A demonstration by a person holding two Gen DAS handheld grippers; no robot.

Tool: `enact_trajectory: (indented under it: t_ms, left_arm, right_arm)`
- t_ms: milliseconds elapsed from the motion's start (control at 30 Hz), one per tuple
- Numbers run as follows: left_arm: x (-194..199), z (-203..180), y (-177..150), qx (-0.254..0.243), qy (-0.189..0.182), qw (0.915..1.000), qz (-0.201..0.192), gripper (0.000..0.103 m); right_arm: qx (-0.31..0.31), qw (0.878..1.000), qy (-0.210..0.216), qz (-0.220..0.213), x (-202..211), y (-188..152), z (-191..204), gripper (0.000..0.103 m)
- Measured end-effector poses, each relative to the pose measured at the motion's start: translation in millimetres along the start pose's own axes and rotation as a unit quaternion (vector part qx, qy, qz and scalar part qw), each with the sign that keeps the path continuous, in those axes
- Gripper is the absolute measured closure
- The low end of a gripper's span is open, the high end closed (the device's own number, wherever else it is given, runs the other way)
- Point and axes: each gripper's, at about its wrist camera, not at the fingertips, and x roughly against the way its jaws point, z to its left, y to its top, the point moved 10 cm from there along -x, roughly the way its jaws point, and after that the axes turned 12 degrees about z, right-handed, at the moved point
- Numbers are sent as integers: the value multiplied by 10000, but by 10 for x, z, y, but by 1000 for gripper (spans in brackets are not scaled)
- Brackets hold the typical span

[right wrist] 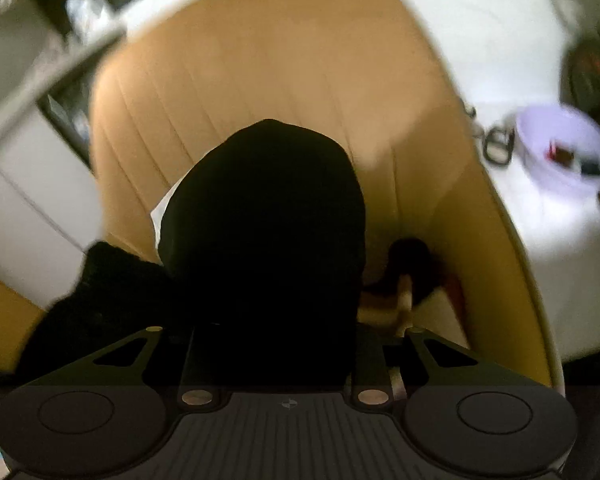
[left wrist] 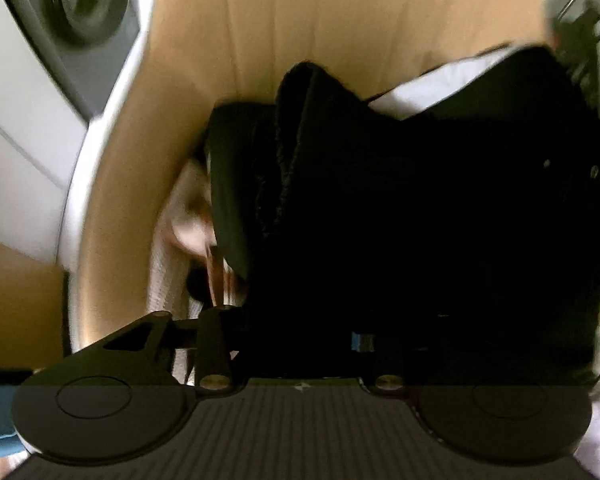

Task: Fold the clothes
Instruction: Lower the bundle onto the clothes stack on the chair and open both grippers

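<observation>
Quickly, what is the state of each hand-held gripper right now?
Left hand-held gripper: black garment between its fingers; open or gripping cannot be told, too dark.
Right hand-held gripper: closed, it seems, holding the black garment.

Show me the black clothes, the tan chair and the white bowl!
black clothes (right wrist: 268,216): right wrist view, middle of the dark bundle.
tan chair (right wrist: 260,60): right wrist view, bare ribbed backrest.
white bowl (right wrist: 539,164): right wrist view, its left wall.
</observation>
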Motion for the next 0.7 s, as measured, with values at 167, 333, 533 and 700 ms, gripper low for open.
enact_trajectory:
  t_ms: [167,333,533,700]
  left_arm:
    - [-284,30,-61,133,200,9997,-9,40]
    - [-98,33,-141,107,196,9997,-68,39]
    - [425,103,-357,217,161,9982,-530,40]
    - [956,-113,-314,-152,338,9898,-1375,39]
  right_arm:
    - [408,9966,-546,467,-829,-5,-163,58]
    - [484,9949,-637,611,-823,134,-238,41]
    - [808,9954,-411,294,-68,-12,-131,33]
    - [1847,9808,-486,396,208,-534,173,31]
